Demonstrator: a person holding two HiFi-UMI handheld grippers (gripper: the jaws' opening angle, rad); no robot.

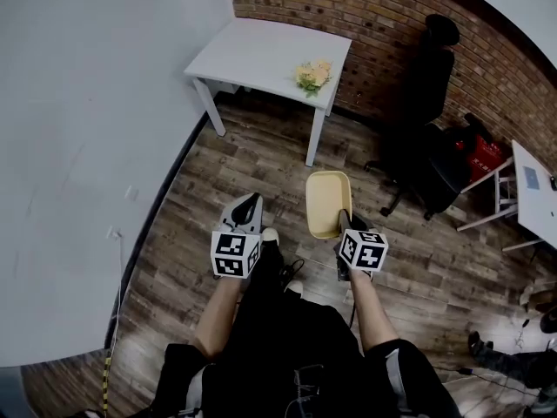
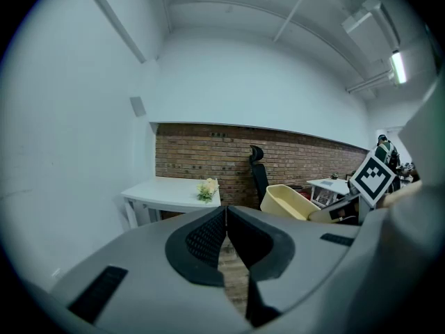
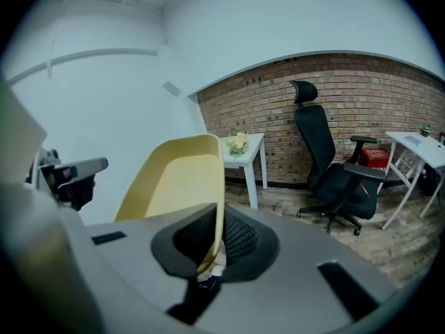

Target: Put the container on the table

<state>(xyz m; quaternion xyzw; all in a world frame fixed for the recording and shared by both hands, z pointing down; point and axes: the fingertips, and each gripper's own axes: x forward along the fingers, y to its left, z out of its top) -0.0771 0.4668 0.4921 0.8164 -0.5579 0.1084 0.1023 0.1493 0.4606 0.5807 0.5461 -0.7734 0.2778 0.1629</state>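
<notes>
Colours in the room
The container (image 1: 328,203) is pale yellow, the worktop (image 1: 252,50) white, the wall (image 1: 383,16) red brick, the floor (image 1: 226,172) brown wood, the chair (image 1: 431,94) black.

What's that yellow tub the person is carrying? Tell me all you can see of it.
The container is a pale yellow, shallow, oblong tub with rounded corners and a raised rim. It looks like plastic and is empty. The right gripper is shut on the thin wall at its near end, and nothing else touches it. It hangs tilted in the air above the floor, its hollow showing from above, well short of the table.
</notes>
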